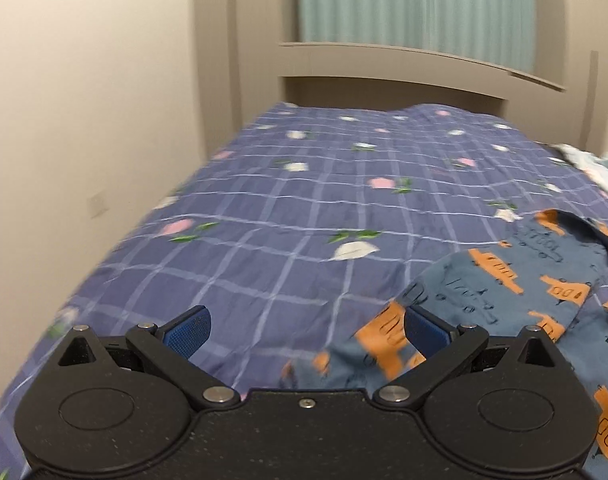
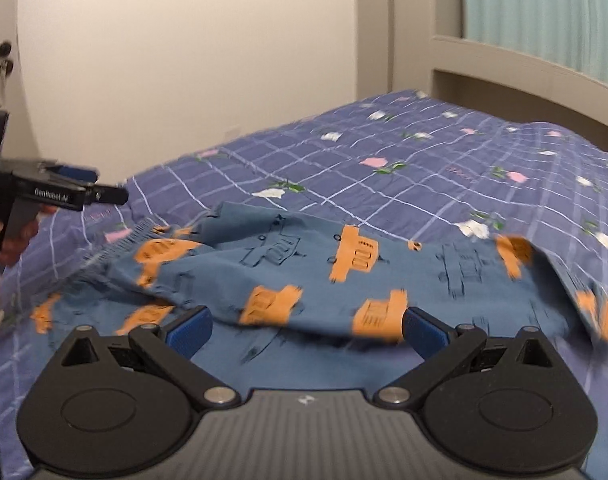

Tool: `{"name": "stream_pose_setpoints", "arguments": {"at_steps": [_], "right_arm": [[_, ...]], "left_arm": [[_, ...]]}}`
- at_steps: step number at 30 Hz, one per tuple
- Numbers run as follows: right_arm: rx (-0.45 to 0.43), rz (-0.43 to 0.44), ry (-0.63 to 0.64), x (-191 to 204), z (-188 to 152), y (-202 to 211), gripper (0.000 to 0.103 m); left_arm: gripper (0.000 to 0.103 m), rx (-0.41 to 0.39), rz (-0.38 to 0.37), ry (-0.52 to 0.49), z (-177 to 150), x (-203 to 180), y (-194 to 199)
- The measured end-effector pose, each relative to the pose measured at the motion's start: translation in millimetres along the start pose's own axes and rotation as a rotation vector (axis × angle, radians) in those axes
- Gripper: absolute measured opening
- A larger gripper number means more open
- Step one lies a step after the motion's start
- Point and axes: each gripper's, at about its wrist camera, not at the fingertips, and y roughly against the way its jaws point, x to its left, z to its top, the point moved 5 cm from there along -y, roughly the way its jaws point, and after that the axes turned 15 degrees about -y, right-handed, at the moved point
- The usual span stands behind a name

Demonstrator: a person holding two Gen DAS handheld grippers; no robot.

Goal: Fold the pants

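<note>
On the bed's checked sheet [image 2: 444, 160] lie the pants [image 2: 304, 272], blue with orange truck print, crumpled and partly doubled over, nearer the foot of the bed than the headboard [image 1: 384, 64]. Not flat yet; folding looks barely begun, judging from the bunched cloth.

Right gripper [image 2: 306, 330] hangs just over the near part of the pants, blue pads spread wide, nothing between them. Cloth lies under the gap, not pinched. Likely positioned to drop onto a hem or side edge. Blur on the fabric, so the exact edge is hard to tell.

Left gripper [image 1: 304, 332] sits off the pants' left side, mostly over bare sheet; its right pad overlaps the pants' ribbed end in the left wrist view. Fingers also spread apart, holding nothing. In the right wrist view it shows side-on at far left, a hand [image 2: 15, 236] around its grip, beyond the waistband [image 2: 119, 240] end of the pants.

Probable reason for the spacing: one gripper at each end of the pants, ready to take both ends and straighten or fold lengthwise.

Room: wide bare sheet beyond the pants toward the headboard, good for spreading out. Left of the pants the bed edge meets the wall [image 1: 83, 120] closely, little slack there. Another cloth [image 1: 596, 168] sits near the headboard, right of the pants, well apart.
</note>
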Motion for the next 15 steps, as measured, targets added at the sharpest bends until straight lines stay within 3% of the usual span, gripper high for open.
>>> {"name": "stream_pose_setpoints", "arguments": {"at_steps": [7, 12, 15], "right_arm": [[0.084, 0.050, 0.093, -35, 51, -77, 0.103], [0.139, 0.102, 0.125, -48, 70, -121, 0.101], [0.164, 0.116, 0.156, -50, 75, -138, 0.094]], "left_arm": [[0.102, 0.039, -0.169, -0.038, 0, 10, -60], [0.102, 0.081, -0.208, -0.093, -11, 16, -76], [0.098, 0.133, -0.267, -0.090, -18, 21, -83]]}}
